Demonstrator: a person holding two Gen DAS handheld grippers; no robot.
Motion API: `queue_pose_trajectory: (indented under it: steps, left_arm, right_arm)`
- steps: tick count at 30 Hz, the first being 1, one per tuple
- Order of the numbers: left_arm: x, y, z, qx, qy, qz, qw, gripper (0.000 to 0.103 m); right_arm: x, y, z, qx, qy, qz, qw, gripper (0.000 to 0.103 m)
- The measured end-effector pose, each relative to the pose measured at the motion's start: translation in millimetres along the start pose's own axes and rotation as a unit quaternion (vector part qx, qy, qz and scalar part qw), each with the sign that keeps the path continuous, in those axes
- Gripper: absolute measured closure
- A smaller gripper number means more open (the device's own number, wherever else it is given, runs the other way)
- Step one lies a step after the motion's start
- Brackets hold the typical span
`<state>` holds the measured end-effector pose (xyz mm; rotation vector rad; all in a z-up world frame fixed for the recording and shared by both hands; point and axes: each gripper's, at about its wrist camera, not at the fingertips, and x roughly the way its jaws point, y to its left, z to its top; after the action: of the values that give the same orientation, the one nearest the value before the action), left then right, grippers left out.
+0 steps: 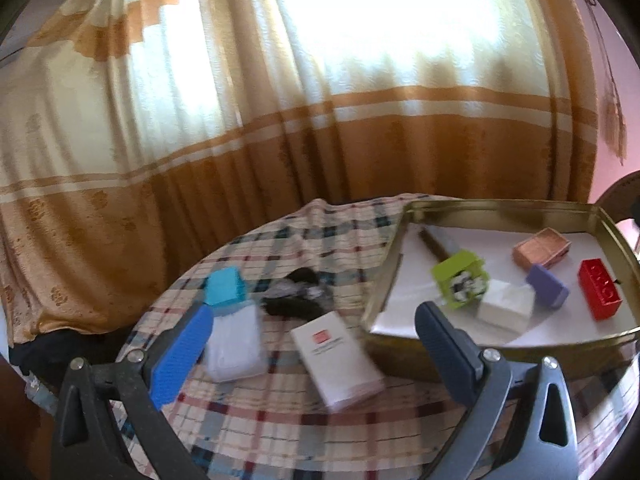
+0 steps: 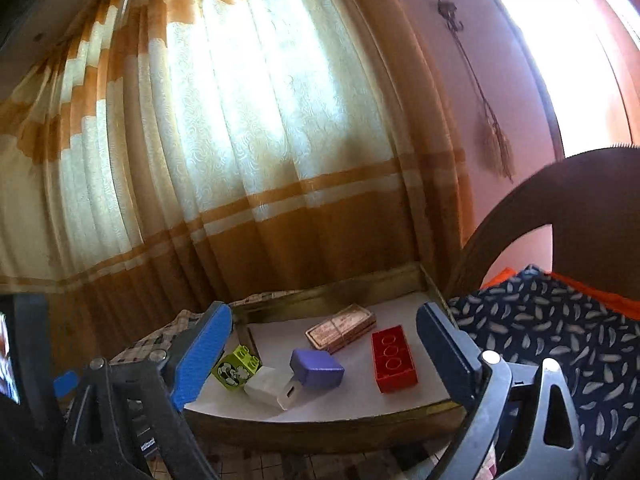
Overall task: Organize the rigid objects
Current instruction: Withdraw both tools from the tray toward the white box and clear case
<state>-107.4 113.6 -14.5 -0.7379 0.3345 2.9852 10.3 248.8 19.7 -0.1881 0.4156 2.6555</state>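
A brass tray (image 1: 384,280) (image 2: 328,424) lined with white paper holds a red brick (image 1: 599,289) (image 2: 393,361), a purple block (image 1: 547,286) (image 2: 317,368), a white charger (image 1: 506,305) (image 2: 272,393), a green brick (image 1: 461,279) (image 2: 236,368) and a copper-coloured box (image 1: 542,253) (image 2: 340,327). On the checked cloth (image 1: 260,420) left of the tray lie a white box (image 1: 338,362), a clear bottle with a turquoise cap (image 1: 232,320) and a dark tangle of cable (image 1: 294,294). My left gripper (image 1: 312,356) is open above the white box. My right gripper (image 2: 326,354) is open and empty in front of the tray.
Orange and cream curtains (image 1: 280,120) hang close behind the round table. A dark chair back (image 2: 560,216) with a patterned cloth (image 2: 552,328) stands right of the tray. A pink wall (image 2: 460,80) lies to the right.
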Motion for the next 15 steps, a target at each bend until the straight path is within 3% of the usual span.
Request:
queue_pose_trajectory:
  steps: [5, 11, 15]
  left_arm:
    - [2, 24, -5, -0.046, 0.011, -0.011, 0.9988, 0.001]
    - [2, 47, -10, -0.073, 0.016, -0.011, 0.9971, 0.001]
    - [5, 71, -16, -0.098, 0.029, 0.021, 0.9946, 0.001]
  right_arm:
    - [-4, 11, -2, -0.020, -0.007, 0.005, 1.000, 0.008]
    - [4, 17, -9, -0.011, 0.050, 0.027, 0.998, 0.008]
    - [5, 29, -15, -0.031, 0.073, 0.043, 0.996, 0.008]
